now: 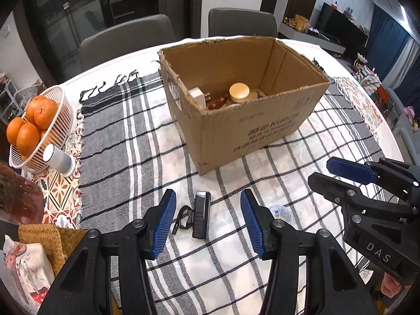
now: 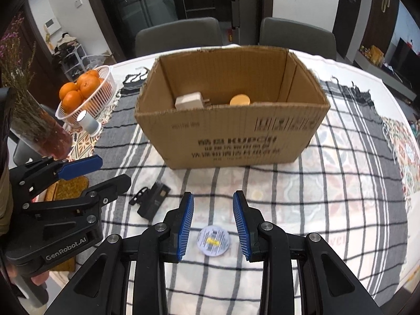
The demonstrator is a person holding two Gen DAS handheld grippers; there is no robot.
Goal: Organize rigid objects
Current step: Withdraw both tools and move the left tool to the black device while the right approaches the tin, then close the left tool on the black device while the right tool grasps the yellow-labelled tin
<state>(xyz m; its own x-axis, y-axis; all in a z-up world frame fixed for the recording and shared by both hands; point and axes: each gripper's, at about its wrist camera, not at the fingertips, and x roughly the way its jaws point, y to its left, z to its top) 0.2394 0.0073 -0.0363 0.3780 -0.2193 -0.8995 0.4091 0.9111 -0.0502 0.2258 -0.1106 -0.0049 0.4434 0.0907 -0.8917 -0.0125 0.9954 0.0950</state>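
An open cardboard box [image 1: 252,131] [image 2: 236,136] stands on the checked cloth. Inside it lie a white plug adapter [image 1: 198,95] [image 2: 189,100] and a jar with a tan lid [image 1: 239,92] [image 2: 239,100]. A black clip-on device [image 1: 200,214] [image 2: 153,202] lies on the cloth between the open fingers of my left gripper [image 1: 208,223]. A small round white tin [image 2: 213,240] [image 1: 279,211] lies between the open fingers of my right gripper [image 2: 213,225]. Both grippers are empty. The right gripper also shows in the left wrist view [image 1: 338,173], and the left gripper in the right wrist view [image 2: 105,170].
A white basket of oranges [image 1: 52,131] [image 2: 105,78] stands at the left with a white cylinder [image 1: 59,158] [image 2: 89,123] beside it. A glass vase with dried flowers [image 2: 39,131] and a woven box [image 1: 50,239] are at the near left. Two grey chairs [image 2: 178,35] stand behind the table.
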